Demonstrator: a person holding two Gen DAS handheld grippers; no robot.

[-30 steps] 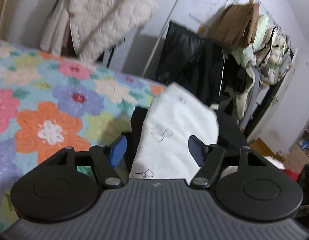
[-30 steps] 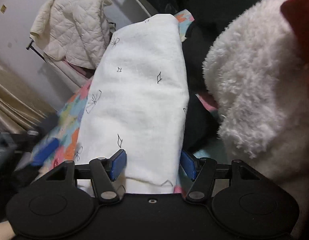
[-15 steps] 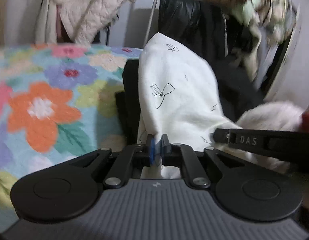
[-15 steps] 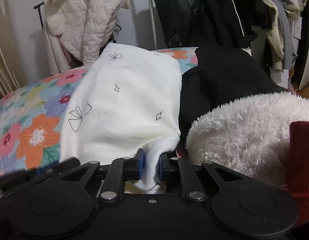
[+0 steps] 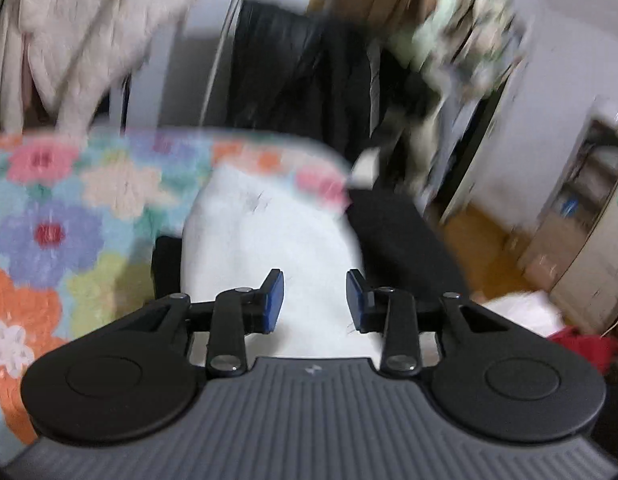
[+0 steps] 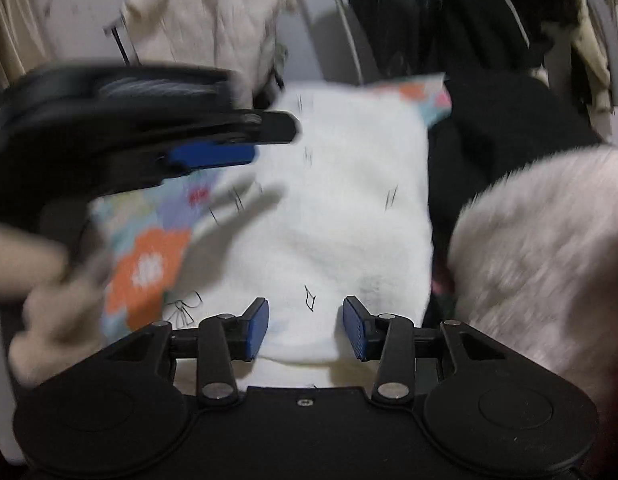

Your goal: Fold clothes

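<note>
A: Cloth (image 6: pixel 341 216), white with small black bow prints, lies as a long narrow strip on the flowered bedspread (image 5: pixel 69 216). Looks doubled over lengthwise, but blur makes the layers hard to read.

B: Grippers?

A: Left gripper (image 5: pixel 315 300) hangs over the near end of the cloth, blue pads apart, nothing between them. Right gripper (image 6: pixel 305 326) same deal, pads spread, near end of the cloth just beyond them. Neither is holding.

B: What else sits around the cloth?

A: Black garment (image 5: pixel 401 240) to the right of the cloth and partly under it. Fluffy white thing (image 6: pixel 541 248) further right of the cloth. Coats on a rack (image 5: pixel 301 56) behind the cloth's far end.

B: Step?

A: My guess: between grasps, with one fold laid down. Could also be finished and let go; can't settle it.

B: Next move?

A: If another fold is wanted, both grippers need to close on one end, lift evenly, and carry it over without dragging the black garment along.
</note>
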